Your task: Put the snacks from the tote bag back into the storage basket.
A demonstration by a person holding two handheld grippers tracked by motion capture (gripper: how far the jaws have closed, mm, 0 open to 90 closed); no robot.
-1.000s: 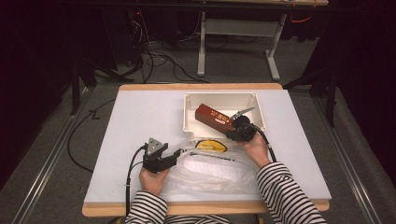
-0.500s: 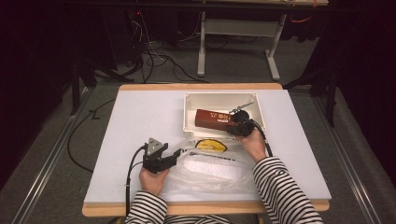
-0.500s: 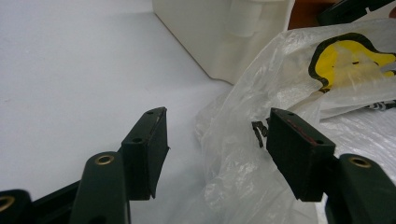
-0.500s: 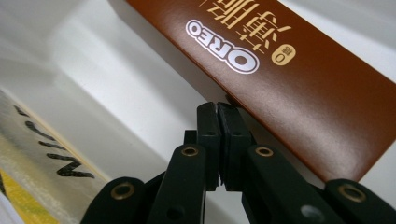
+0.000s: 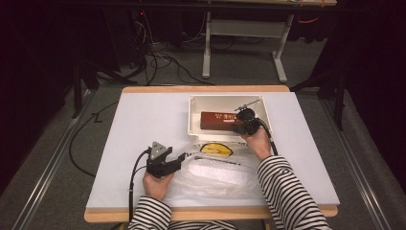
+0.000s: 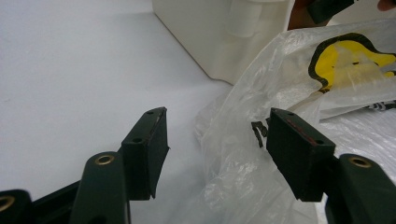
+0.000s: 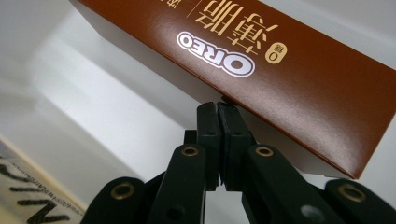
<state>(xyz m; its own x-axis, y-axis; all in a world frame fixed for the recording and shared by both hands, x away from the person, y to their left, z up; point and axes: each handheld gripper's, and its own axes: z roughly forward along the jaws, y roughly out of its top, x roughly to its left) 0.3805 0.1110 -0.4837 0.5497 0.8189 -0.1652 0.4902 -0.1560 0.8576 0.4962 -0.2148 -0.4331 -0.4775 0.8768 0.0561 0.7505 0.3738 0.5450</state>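
The box has swung level inside the tray, toward the tabletop's far edge. The right gripper pinches its flap; the left gripper gapes at the bag.

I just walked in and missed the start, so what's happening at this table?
A person in striped sleeves works with a gripper in each hand. The right gripper, jaws shut, is at the edge of a brown Oreo box inside the white bin; whether it pinches the box is unclear. The left gripper rests open at a crumpled clear plastic bag on the white table, the film lying between its jaws, not clamped.
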